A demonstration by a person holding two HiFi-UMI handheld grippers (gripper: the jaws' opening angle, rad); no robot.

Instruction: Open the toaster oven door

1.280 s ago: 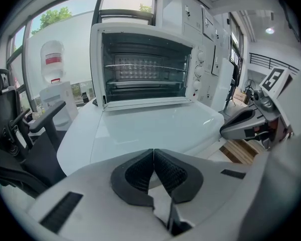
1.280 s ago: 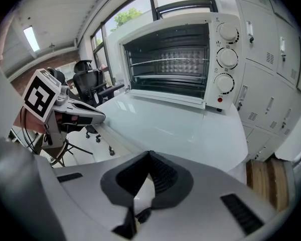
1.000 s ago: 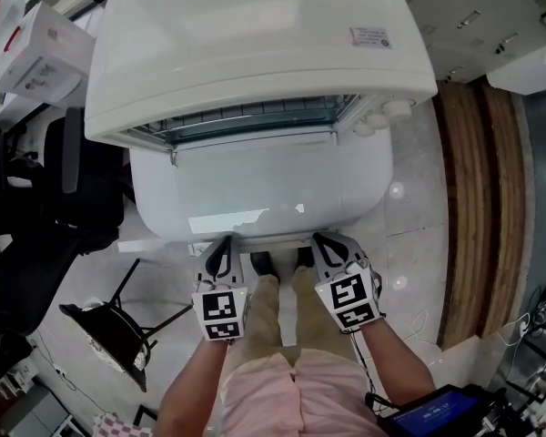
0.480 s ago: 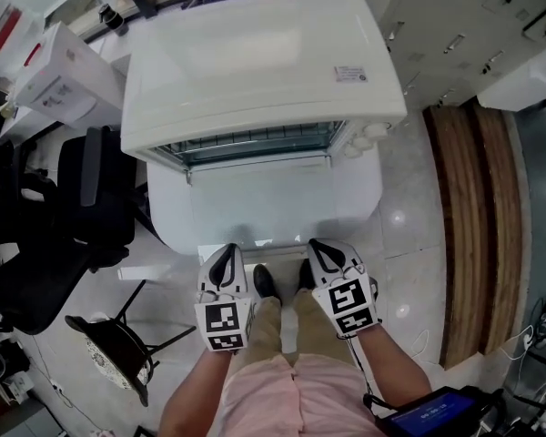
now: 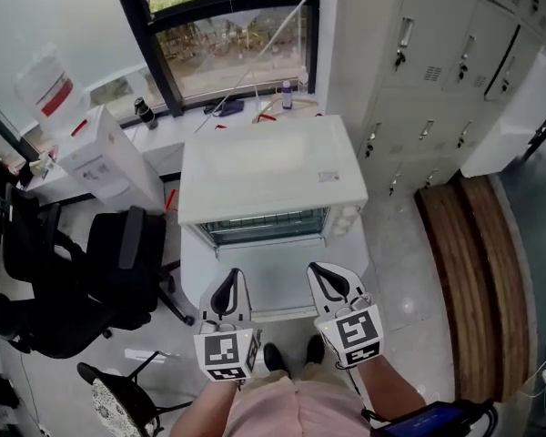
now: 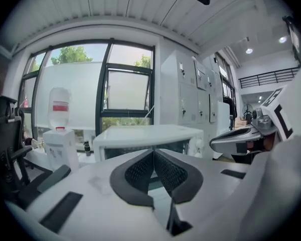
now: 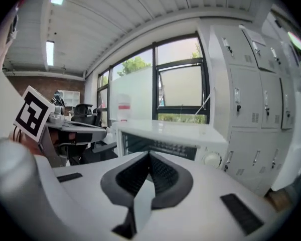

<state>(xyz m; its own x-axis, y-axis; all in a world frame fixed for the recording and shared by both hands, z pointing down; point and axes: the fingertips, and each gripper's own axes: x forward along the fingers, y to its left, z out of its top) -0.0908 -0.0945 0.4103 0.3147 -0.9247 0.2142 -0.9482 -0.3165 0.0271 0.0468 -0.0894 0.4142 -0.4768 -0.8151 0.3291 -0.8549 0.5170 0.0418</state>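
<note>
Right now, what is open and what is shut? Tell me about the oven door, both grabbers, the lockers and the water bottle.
Oven door: open, folded down flat.
Left gripper: shut, holding nothing.
Right gripper: shut, holding nothing.
Lockers: all doors shut.
Water bottle: standing on its dispenser.

Head down, gripper views forward (oven (image 5: 268,176) shared)
</note>
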